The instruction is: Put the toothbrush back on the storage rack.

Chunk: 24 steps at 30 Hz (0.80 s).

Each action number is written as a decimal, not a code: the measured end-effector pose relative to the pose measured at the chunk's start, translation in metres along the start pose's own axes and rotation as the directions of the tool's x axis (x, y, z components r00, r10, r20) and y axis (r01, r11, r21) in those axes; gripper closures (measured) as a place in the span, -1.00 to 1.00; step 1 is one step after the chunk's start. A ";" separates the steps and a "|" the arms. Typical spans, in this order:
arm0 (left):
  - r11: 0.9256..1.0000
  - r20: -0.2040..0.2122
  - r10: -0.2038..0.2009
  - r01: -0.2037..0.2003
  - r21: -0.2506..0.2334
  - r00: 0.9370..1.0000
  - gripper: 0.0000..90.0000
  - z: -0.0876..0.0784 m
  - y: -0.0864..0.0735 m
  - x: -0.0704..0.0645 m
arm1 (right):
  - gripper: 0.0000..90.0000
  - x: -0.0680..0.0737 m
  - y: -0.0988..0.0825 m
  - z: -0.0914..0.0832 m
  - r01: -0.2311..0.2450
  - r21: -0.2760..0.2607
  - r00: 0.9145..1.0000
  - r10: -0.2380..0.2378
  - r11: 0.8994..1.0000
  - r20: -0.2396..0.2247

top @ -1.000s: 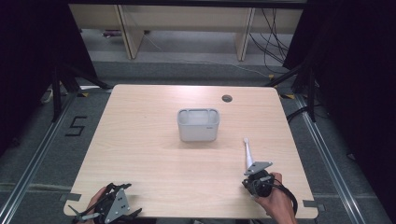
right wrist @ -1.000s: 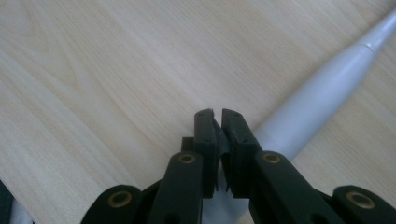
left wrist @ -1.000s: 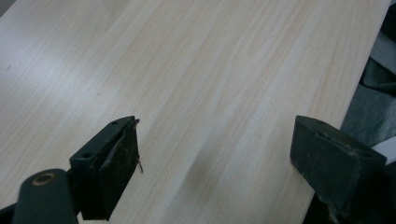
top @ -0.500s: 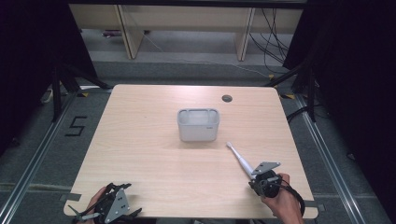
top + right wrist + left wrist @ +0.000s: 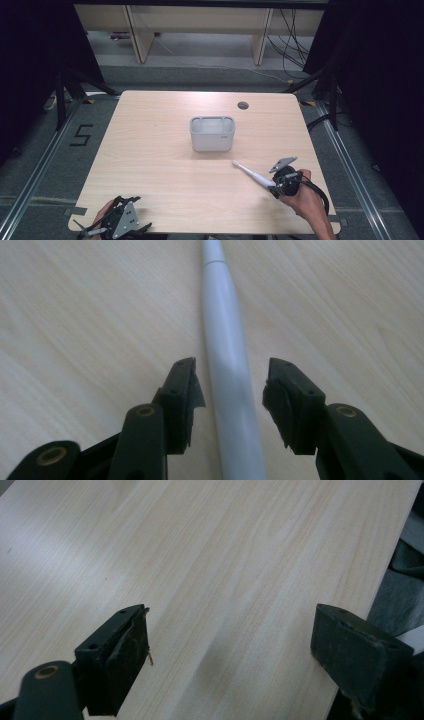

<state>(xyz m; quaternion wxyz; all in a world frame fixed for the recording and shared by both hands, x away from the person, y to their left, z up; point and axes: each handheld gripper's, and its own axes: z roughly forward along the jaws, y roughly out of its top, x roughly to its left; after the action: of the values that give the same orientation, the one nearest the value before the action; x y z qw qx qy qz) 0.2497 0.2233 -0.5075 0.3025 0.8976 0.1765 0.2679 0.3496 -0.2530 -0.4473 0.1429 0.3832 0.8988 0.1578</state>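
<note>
jaws of right gripper (image 5: 230,385) just opening, clear of white stick (image 5: 227,350); grey bin (image 5: 212,134) well apart

1. A black figure "5" (image 5: 81,135) is marked on the grey floor left of the table (image 5: 150,165), beside a rail.
2. The grey box (image 5: 212,134) on the table bears a small mark, too small to read.

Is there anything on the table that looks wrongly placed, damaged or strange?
Nothing looks damaged or spilled. The white wand lies flat and slanted on the table, outside the grey bin. The right gripper has just been opening; its pads stand clear of the wand.
</note>
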 end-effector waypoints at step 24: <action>1.000 -0.001 0.001 -0.001 -0.001 1.000 -0.67 0.000 0.000 0.000 | 0.26 -0.013 0.037 0.042 0.138 0.164 0.986 -0.120 0.977 -0.113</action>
<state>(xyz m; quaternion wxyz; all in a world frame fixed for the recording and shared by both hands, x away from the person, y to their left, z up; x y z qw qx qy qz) 0.2501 0.2238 -0.5077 0.3025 0.8974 0.1762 0.2686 0.3978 -0.2308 -0.4695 0.0733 0.3262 0.9381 0.0898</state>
